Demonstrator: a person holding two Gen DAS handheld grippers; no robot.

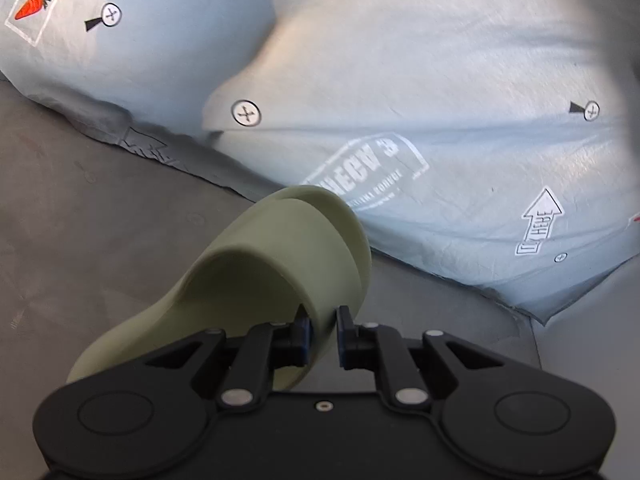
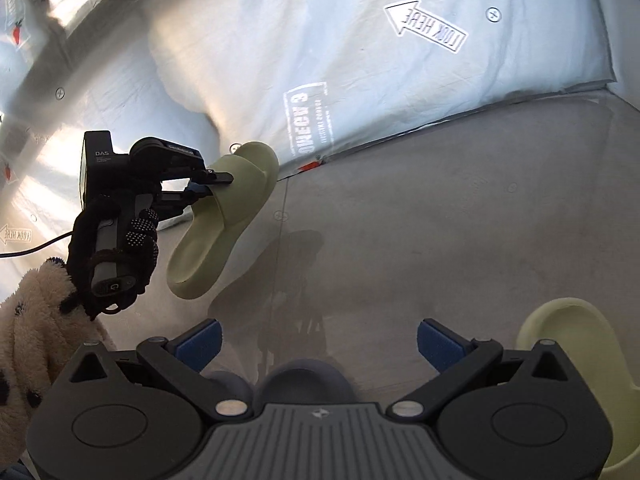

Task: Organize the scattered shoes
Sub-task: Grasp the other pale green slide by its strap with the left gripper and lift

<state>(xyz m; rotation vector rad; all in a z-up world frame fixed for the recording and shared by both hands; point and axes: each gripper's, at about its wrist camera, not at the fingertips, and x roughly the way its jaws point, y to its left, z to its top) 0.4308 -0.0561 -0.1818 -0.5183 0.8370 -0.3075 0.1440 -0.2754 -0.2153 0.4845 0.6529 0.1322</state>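
Observation:
An olive-green slide sandal point(image 1: 256, 276) hangs off the floor, pinched by its strap in my left gripper point(image 1: 322, 330), which is shut on it. From the right wrist view the same sandal point(image 2: 224, 224) dangles toe-up from the left gripper point(image 2: 218, 184), held by a gloved hand point(image 2: 116, 256). My right gripper point(image 2: 318, 344) is open with nothing between its blue pads point(image 2: 438, 344). A paler yellow-green sandal point(image 2: 576, 360) lies on the floor at the right, partly hidden behind the right gripper's body.
A pale blue printed sheet point(image 1: 400, 80) on a mattress borders the grey floor point(image 2: 440, 220) along the far side. A fluffy cream sleeve point(image 2: 28, 328) fills the lower left. A dark grey rounded shape point(image 2: 304, 380) sits just below the right gripper.

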